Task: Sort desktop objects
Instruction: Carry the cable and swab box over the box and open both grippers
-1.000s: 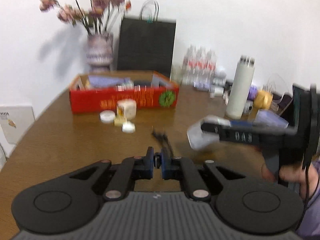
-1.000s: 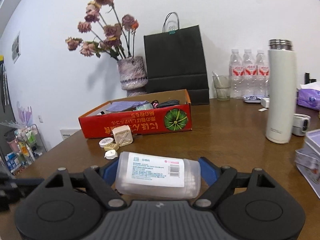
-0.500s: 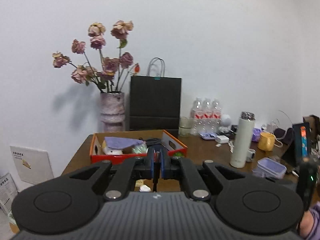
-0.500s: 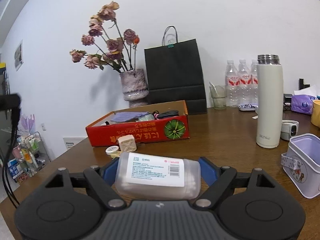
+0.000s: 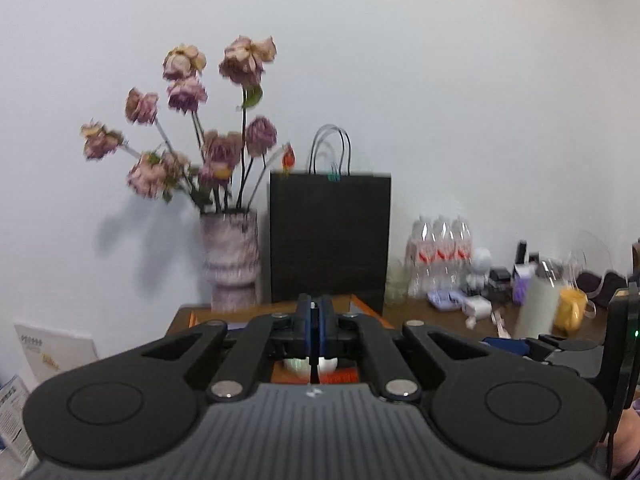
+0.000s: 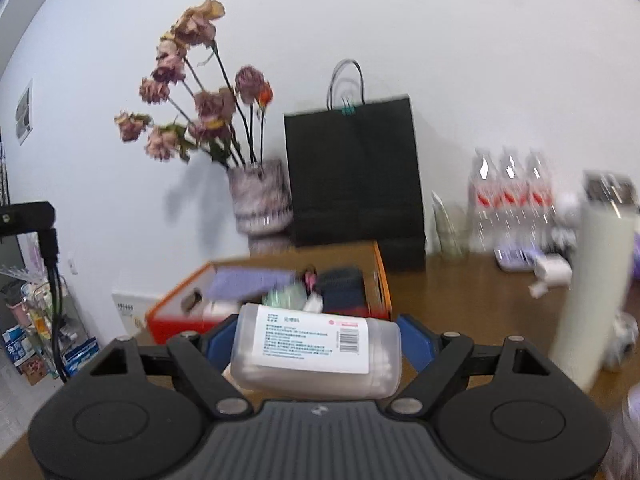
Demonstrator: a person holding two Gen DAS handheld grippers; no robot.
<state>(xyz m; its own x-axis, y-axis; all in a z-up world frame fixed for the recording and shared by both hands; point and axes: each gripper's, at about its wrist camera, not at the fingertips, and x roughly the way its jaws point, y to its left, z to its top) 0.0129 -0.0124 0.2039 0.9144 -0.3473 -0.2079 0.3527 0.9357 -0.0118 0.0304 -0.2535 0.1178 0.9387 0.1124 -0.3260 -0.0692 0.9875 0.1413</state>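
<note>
My right gripper [image 6: 318, 344] is shut on a clear plastic cotton-swab container [image 6: 316, 354] with a white label, held sideways above the wooden table just in front of the red cardboard box [image 6: 176, 320]. The box holds a purple cloth, a dark pouch and other small items. My left gripper [image 5: 315, 320] is shut and empty, raised above the table; the red box [image 5: 340, 376] shows only in slivers behind its fingers. The right gripper's tip shows at the right edge of the left wrist view [image 5: 520, 346].
A vase of dried roses [image 6: 260, 200] and a black paper bag [image 6: 354, 172] stand behind the box against the wall. A white thermos [image 6: 592, 292], water bottles [image 6: 512, 196] and small items crowd the table's right side. A shelf stands at the far left.
My right gripper has moved forward with the container, closer to the red box and higher over it. My left gripper has lifted and tilted up, so the table is mostly hidden.
</note>
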